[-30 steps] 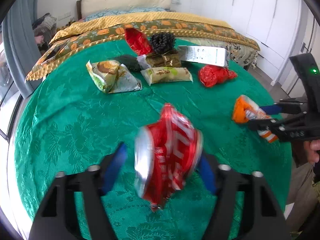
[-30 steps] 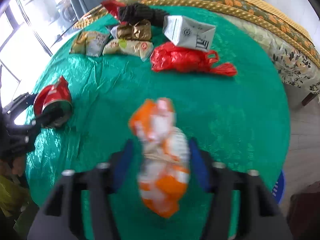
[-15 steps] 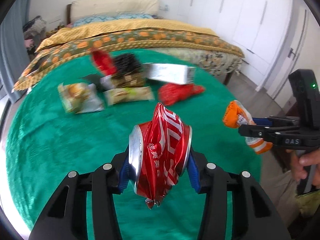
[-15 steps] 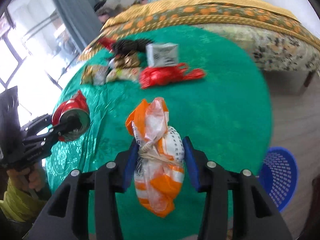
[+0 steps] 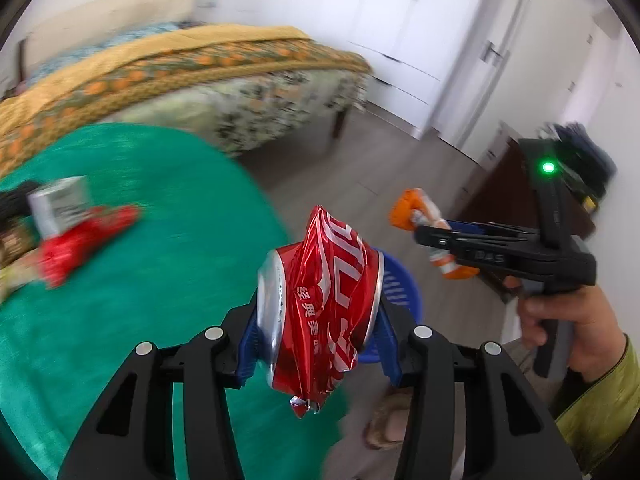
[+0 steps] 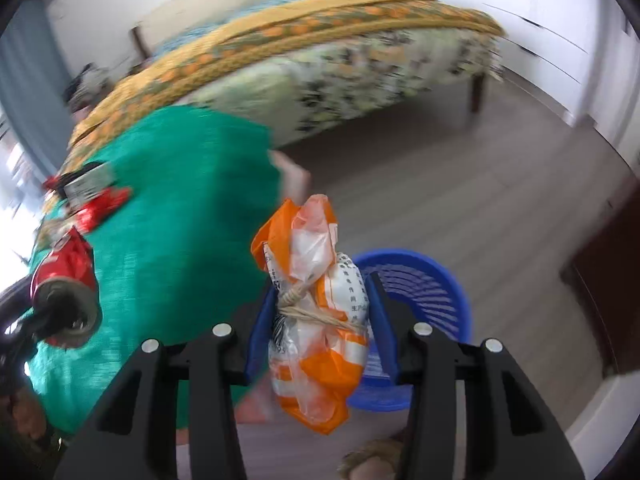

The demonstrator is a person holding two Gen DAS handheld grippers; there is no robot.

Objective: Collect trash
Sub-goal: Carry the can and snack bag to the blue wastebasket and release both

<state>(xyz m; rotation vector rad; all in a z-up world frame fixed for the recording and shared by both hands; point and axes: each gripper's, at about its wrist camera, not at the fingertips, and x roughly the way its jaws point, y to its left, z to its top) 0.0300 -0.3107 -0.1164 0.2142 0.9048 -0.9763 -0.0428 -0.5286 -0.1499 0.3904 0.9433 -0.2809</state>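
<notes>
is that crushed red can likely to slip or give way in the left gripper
Probably holds: the can is already crumpled, so it likely gives a little more under the left gripper. Its bare metal end looks smooth, so it might slide. Likely very light.

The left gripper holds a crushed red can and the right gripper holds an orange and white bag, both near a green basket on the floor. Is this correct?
Not quite: the basket is blue, not green, as the right wrist view shows. The left gripper does hold the crushed red can, and the right gripper the orange and white bag.
</notes>
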